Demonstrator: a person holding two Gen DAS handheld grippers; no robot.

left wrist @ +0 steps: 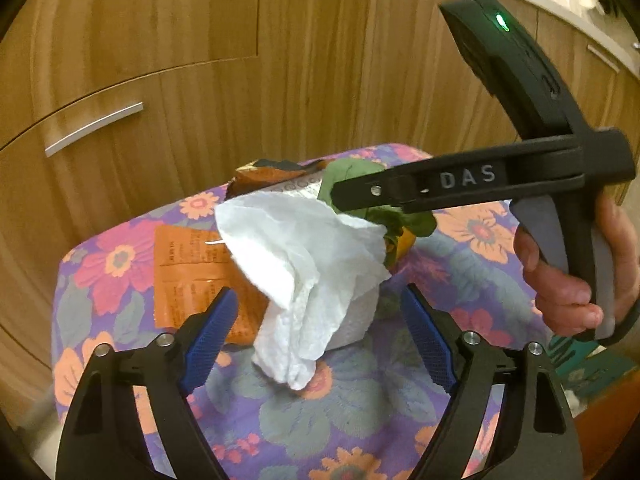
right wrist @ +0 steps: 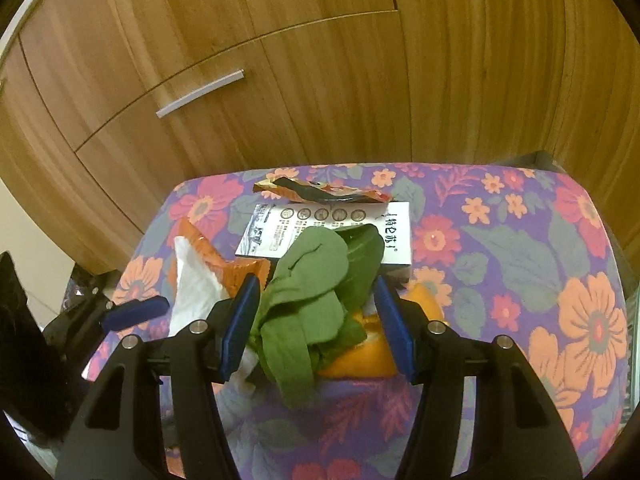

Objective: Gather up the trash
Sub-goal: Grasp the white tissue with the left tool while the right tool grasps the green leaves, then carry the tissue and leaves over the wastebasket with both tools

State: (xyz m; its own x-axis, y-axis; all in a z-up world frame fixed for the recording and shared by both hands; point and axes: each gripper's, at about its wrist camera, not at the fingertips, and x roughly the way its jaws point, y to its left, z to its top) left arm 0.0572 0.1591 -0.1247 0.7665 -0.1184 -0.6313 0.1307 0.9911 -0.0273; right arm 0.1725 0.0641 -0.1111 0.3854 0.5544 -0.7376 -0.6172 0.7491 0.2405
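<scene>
A crumpled white tissue (left wrist: 304, 248) drapes over a white roll (left wrist: 356, 320) on the floral cloth (left wrist: 360, 412). My left gripper (left wrist: 316, 300) stands open around them, its blue pads clear of the tissue on both sides. My right gripper (right wrist: 316, 284) is shut on a bunch of green leaves (right wrist: 308, 292); in the left wrist view it (left wrist: 360, 200) reaches in from the right, held by a hand (left wrist: 560, 288). An orange peel (right wrist: 360, 360) lies under the leaves. One blue pad of the left gripper (right wrist: 136, 312) shows at the left edge, beside the tissue (right wrist: 192, 284).
An orange wrapper (left wrist: 188, 264) lies flat left of the tissue. A printed white box (right wrist: 332, 228) and a crumpled snack packet (right wrist: 320, 192) sit at the far side of the cloth (right wrist: 520, 280). Wooden cabinet doors with a metal handle (left wrist: 94, 130) rise close behind.
</scene>
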